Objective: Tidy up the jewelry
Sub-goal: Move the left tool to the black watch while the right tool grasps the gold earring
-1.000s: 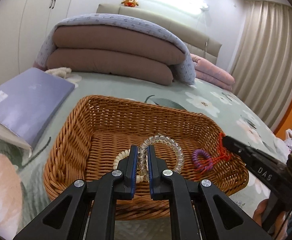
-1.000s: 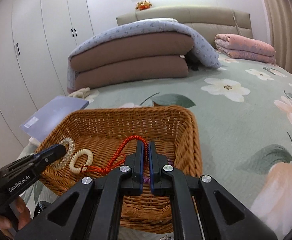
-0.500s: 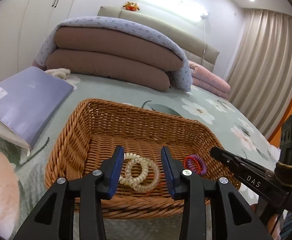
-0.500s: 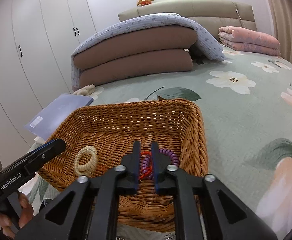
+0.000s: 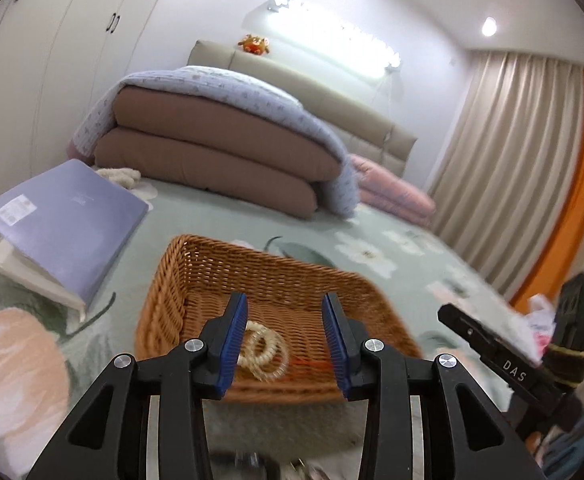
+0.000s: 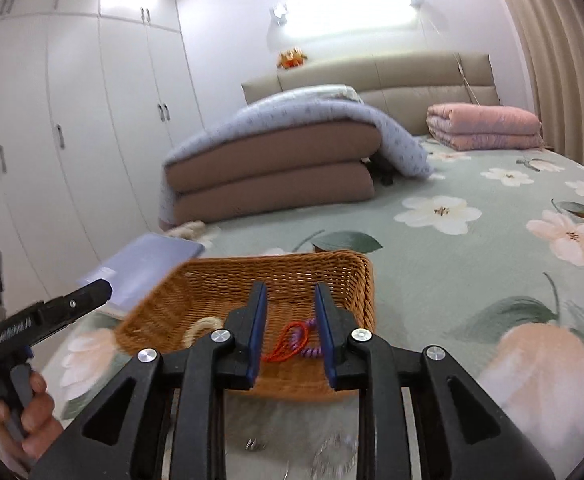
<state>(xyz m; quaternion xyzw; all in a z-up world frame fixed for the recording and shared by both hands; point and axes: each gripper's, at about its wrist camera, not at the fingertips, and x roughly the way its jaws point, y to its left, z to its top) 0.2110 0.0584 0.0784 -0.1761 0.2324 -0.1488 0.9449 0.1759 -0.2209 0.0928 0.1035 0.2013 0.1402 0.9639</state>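
- Left gripper (image 5: 284, 338) hovered above the near rim of a rectangular brown woven wicker basket (image 5: 195, 276), blue-padded fingers (image 5: 233, 340) spread wide, holding nothing.
- Right gripper (image 6: 290, 328) hung over the same basket's near rim, fingers (image 6: 257, 334) likewise parted wide and empty.
- Sat on the green floral bedspread (image 6: 472, 240), near the bed's front edge: the basket (image 6: 348, 276).
- Lay inside the basket on its floor, toward the near left side: a cream beaded bracelet (image 5: 256, 346) overlapping a clear beaded bracelet (image 5: 277, 364), touching.
- Rested in the basket's near right part: a red knotted cord (image 6: 289, 342) beside a purple coiled hair tie (image 6: 314, 350), the two touching; only a blurred red streak (image 5: 312, 365) seen of the cord from the left wrist view.
- Leaned on the bedspread left of the basket, toward the bed's left edge: a flat lavender book (image 5: 67, 220) atop something white.
- Stacked toward the head of the bed: a folded brown quilt (image 6: 271, 176) under a pale blue patterned cover (image 6: 312, 110); a folded pink blanket (image 6: 486, 128) further right.
- Perched on the beige headboard (image 6: 412, 76): a small orange plush toy (image 6: 290, 58).
- Small items at the bed's front edge below the grippers: too blurred to tell.
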